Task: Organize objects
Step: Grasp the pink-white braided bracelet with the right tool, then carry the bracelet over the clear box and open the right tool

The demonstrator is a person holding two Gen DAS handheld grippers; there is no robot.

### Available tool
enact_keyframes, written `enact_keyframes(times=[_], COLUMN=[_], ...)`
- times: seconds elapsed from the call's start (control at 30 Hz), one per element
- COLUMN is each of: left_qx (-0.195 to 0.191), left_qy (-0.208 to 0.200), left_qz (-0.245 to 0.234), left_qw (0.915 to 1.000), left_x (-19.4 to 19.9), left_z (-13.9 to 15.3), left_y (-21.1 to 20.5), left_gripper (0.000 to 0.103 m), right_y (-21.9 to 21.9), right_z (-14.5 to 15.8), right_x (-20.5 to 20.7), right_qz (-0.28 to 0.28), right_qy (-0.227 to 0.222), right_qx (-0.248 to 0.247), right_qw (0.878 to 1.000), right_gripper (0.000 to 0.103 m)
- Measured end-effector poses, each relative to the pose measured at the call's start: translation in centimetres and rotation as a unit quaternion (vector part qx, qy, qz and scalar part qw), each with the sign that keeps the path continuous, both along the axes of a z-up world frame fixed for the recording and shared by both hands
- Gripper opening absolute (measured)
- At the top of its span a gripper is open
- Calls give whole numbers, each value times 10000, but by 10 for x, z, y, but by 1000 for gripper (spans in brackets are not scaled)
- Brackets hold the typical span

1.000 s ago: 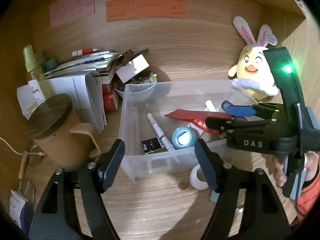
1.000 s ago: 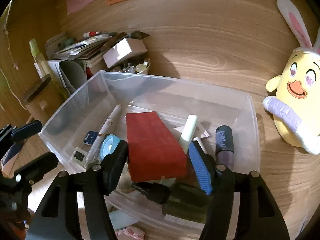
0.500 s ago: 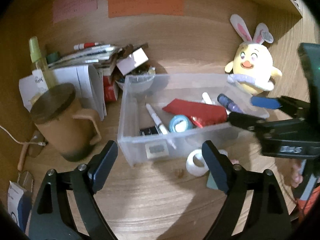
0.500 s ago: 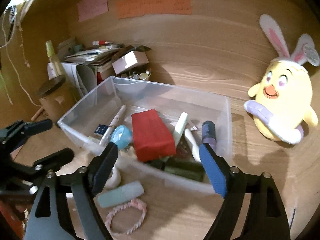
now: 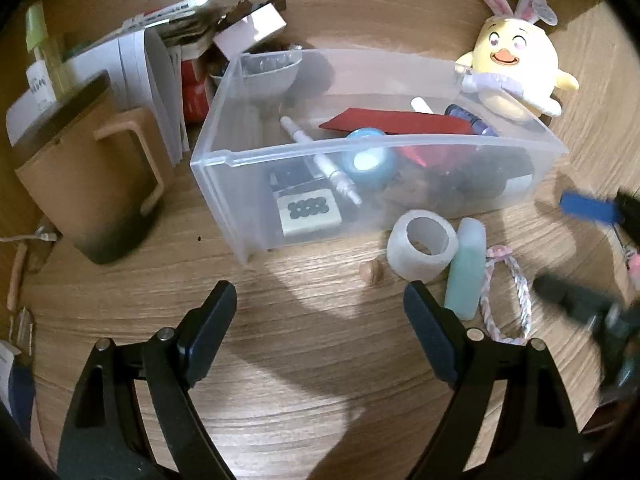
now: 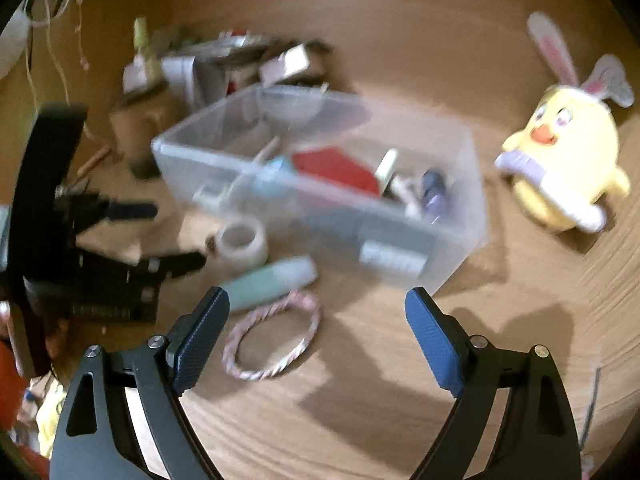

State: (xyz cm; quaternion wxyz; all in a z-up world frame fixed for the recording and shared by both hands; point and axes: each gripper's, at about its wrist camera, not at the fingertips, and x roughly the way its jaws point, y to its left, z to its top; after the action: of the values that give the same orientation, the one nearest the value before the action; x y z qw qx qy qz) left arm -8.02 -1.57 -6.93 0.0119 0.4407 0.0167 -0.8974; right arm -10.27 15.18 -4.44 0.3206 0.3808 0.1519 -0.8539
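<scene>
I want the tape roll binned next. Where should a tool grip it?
The tape roll lies outside the clear bin, hole tilted upward. Probably come from above: one finger in the hole, one outside its near-left wall, because the green tube touches its right side.

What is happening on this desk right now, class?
A person is tidying small things into a clear plastic bin with a two-finger tool in each hand. Both the left tool and the right tool are open and hold nothing. The bin already holds a red box, a pen and more. A tape roll, a pale green tube and a braided bracelet lie outside it on the desk.
</scene>
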Motion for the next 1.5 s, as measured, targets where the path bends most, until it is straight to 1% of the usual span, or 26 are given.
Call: enact_keyframes(times=[0.03, 0.07, 0.1, 0.13, 0.2, 0.23, 0.27, 0.33, 0.4, 0.43, 0.47, 0.5, 0.53, 0.57, 0.6, 0.67, 0.7, 0.77, 0.8, 0.83, 0.93, 1.13, 1.3, 1.5], left_qx=[13, 19, 20, 18, 0, -48, -78, -81, -70, -70, -67, -56, -33, -22, -13, -4, 8, 7, -6, -17, 70, 32, 22, 61], left_qy=[0, -11, -26, -60, -117, -108, -89, -81, -59, -42, -30, -23, -14, -7, 2, 10, 14, 25, 37, 57, 82, 303, 581, 813], left_qz=[-7, -31, -68, -134, -190, -201, -229, -285, -336, -350, -366, -386, -411, -430, -457, -485, -497, -503, -499, -490, -477, -358, -311, -270], left_qw=[10000, 10000, 10000, 9999, 9998, 9997, 9997, 9995, 9994, 9994, 9993, 9992, 9991, 9991, 9990, 9988, 9988, 9987, 9987, 9988, 9988, 9989, 9978, 9963], left_x=[-1, -2, -3, -6, -9, -11, -12, -15, -17, -18, -18, -19, -20, -20, -20, -20, -19, -18, -17, -15, -12, 1, 12, 19], left_z=[0, 0, -1, -2, -5, -4, -4, -4, -4, -3, -3, -3, -3, -3, -3, -3, -2, -2, -2, -1, 1, 13, 30, 46], left_y=[0, 1, 2, 3, 6, 8, 9, 12, 14, 14, 15, 15, 15, 15, 16, 16, 16, 16, 16, 16, 15, 16, 17, 17], left_gripper=[84, 78, 70, 67, 58, 57, 54, 51, 42, 40, 35, 31, 29, 24, 17, 12, 12, 12, 12, 12, 12, 12, 12, 12], right_y=[-2, -4, -6, -7, -10, -10, -11, -13, -15, -16, -16, -17, -17, -17, -17, -15, -15, -11, -10, -8, 0, 13, 25, 32], right_z=[-6, -11, -16, -20, -26, -28, -30, -31, -32, -32, -32, -31, -30, -30, -29, -28, -27, -27, -27, -26, -26, -20, -6, 12], right_x=[1, 1, 1, 0, -4, -6, -8, -9, -10, -10, -10, -9, -9, -9, -9, -11, -12, -14, -15, -15, -17, -12, -7, 0], right_qz=[32, 64, 91, 106, 106, 105, 81, 55, 48, 31, 15, 21, 35, 61, 70, 65, 58, 28, 18, 2, -52, -184, -258, -235], right_qy=[-85, -176, -279, -366, -576, -656, -698, -629, -542, -501, -426, -377, -347, -328, -305, -307, -313, -341, -371, -410, -517, -389, -283, -143], right_qx=[39, 69, 83, 91, 52, 42, 50, 102, 159, 178, 189, 208, 224, 210, 211, 169, 139, 73, 34, -11, -155, -246, -469, -677], right_qw=[10000, 9998, 9995, 9992, 9983, 9978, 9975, 9980, 9984, 9986, 9989, 9991, 9991, 9992, 9993, 9994, 9994, 9994, 9993, 9992, 9985, 9988, 9982, 9973], right_gripper=[88, 88, 88, 88, 88, 88, 88, 88, 88, 82, 74, 70, 61, 53, 51, 38, 35, 21, 18, 12, 11, 8, 8, 8])
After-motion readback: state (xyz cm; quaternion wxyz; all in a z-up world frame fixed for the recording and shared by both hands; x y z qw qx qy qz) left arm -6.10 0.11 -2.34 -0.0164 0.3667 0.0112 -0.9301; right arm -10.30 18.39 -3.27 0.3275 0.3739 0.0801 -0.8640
